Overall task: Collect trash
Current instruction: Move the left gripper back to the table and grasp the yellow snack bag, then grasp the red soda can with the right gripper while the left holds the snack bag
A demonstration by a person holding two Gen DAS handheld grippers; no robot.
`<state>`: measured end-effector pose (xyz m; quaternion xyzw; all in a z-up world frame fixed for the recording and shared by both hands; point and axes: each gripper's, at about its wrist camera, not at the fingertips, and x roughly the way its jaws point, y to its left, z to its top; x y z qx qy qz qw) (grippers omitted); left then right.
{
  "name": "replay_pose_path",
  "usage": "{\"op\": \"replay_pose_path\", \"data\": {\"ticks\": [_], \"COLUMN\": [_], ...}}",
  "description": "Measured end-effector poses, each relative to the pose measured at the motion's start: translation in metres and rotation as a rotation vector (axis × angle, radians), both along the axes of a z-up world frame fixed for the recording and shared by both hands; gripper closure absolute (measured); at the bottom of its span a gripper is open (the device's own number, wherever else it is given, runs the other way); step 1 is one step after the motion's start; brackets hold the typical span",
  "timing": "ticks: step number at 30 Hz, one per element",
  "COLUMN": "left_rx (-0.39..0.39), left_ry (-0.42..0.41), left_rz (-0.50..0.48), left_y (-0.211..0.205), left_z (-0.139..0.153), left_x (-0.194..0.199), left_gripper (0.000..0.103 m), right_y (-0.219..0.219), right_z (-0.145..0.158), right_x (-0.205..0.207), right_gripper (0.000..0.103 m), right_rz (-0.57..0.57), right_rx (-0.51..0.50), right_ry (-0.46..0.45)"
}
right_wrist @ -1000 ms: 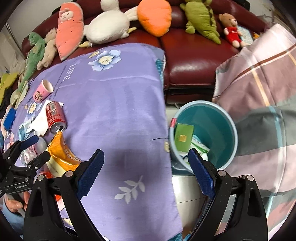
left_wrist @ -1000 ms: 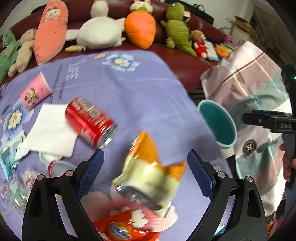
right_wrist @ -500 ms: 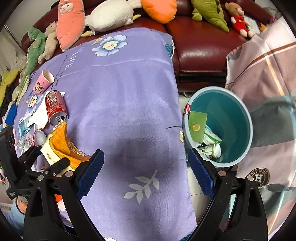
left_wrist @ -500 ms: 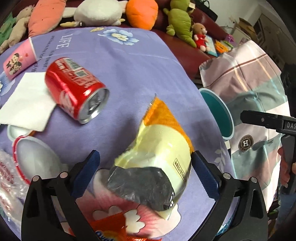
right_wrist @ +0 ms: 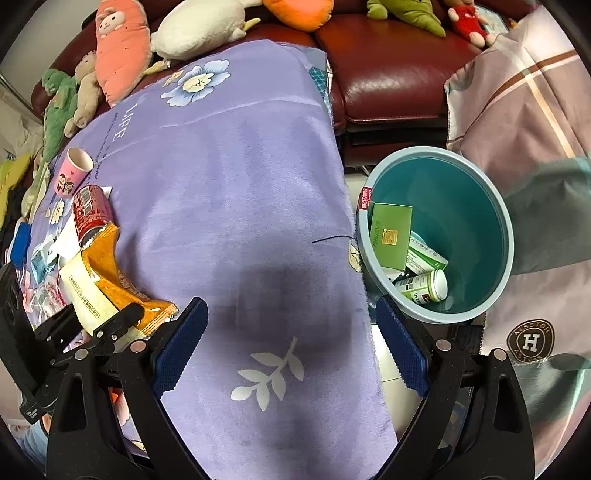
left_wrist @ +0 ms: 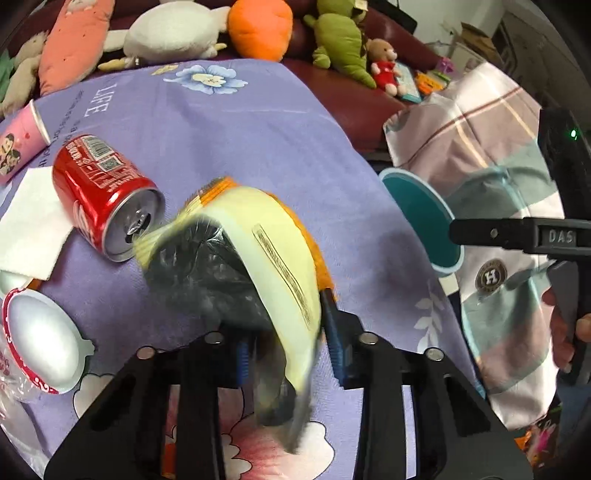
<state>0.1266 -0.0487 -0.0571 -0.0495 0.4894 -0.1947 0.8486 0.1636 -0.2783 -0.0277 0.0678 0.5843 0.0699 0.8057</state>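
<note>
My left gripper [left_wrist: 288,354] is shut on an orange and cream snack bag [left_wrist: 273,251] that stands up between its blue pads on the purple cloth [left_wrist: 236,125]. In the right wrist view the same bag [right_wrist: 99,277] is clamped by the left gripper [right_wrist: 122,321] at the left. My right gripper [right_wrist: 291,347] is open and empty, above the cloth's right edge beside a teal trash bin [right_wrist: 498,236] holding a green card, boxes and a bottle. The bin's rim [left_wrist: 421,218] also shows in the left wrist view.
A red soda can [left_wrist: 99,195] lies on its side on a white napkin [left_wrist: 26,229], touching the bag. A pink paper cup [left_wrist: 18,144], a white lid [left_wrist: 37,343] and wrappers lie at the left. Plush toys [left_wrist: 173,33] line the sofa behind. A plaid blanket [left_wrist: 491,155] is right.
My left gripper has moved forward and closed on the snack bag, which was loose between open jaws before. The right gripper stays open and has shifted slightly nearer the bin.
</note>
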Motion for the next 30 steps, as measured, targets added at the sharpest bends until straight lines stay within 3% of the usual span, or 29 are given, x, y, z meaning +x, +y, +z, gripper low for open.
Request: {"op": "replay_pose_path", "data": {"ticks": [7,14,21,30], "left_rx": [-0.033,-0.041,-0.044,-0.063], "left_ry": [-0.064,-0.139,-0.142,-0.105], "left_rz": [0.050,0.179,0.288,0.334], "left_y": [0.033,0.111,0.182,0.222], "left_z": [0.034,0.068,0.068,0.053], "left_x": [0.003,0.011,0.018,0.030], "left_gripper": [0.074,0.073,0.073,0.073], "right_y": [0.019,0.081,0.174,0.253], "right_z": [0.008,0.029,0.031,-0.008], "right_x": [0.009,0.033,0.070,0.106], "right_gripper": [0.015,0.015,0.015,0.015], "right_rz": [0.032,0.147,0.319,0.437], "right_rx": [-0.003,0.038,0.093,0.115], "right_ry": [-0.004,-0.035,-0.030,0.083]}}
